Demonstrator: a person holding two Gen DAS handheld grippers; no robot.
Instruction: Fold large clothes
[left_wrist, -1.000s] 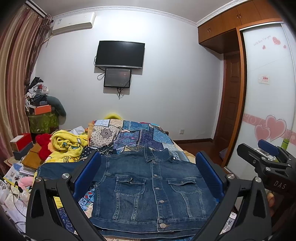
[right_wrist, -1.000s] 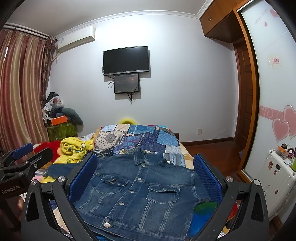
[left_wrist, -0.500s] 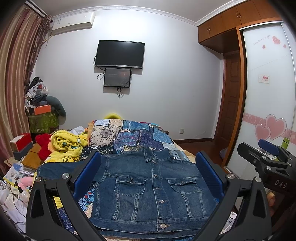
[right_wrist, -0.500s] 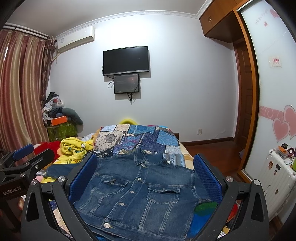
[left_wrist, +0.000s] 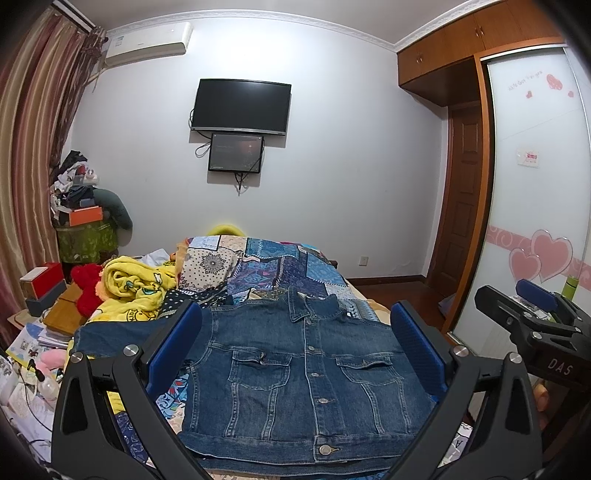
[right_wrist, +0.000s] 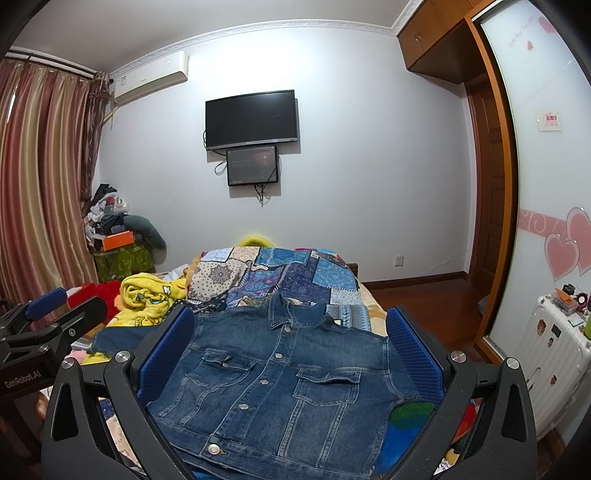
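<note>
Left wrist view: the left gripper (left_wrist: 295, 349) hovers above the bed (left_wrist: 373, 306) with its jaws spread wide and nothing between them, the blue pads (left_wrist: 173, 349) framing the jacket (left_wrist: 295, 373). The jacket, blue denim, lies flat on the bed, front up and buttoned, collar toward the far wall, hem toward the camera. Its two chest pockets face up. One sleeve (left_wrist: 110, 338) stretches out to the left over the bedding; the other is not visible. Beyond the collar lies a patchwork quilt (left_wrist: 266, 266), and to the left of that a crumpled yellow blanket (left_wrist: 136, 288) beside a red plush toy (left_wrist: 86, 288). The right gripper (left_wrist: 532, 314) shows at the right edge of this view, apart from the jacket; only part of it is seen here.

In the right wrist view, the right gripper (right_wrist: 290, 352) also hangs over the jacket (right_wrist: 284, 380), its jaws released and wide apart, holding nothing. The left gripper (right_wrist: 44, 325) appears at the left edge, off the cloth. A TV (right_wrist: 251, 119) hangs on the far wall with a smaller screen (right_wrist: 252, 166) below it. A white suitcase (right_wrist: 550, 354) stands at the right by the wardrobe door (right_wrist: 546, 177), and curtains (right_wrist: 40, 184) hang on the left.
</note>
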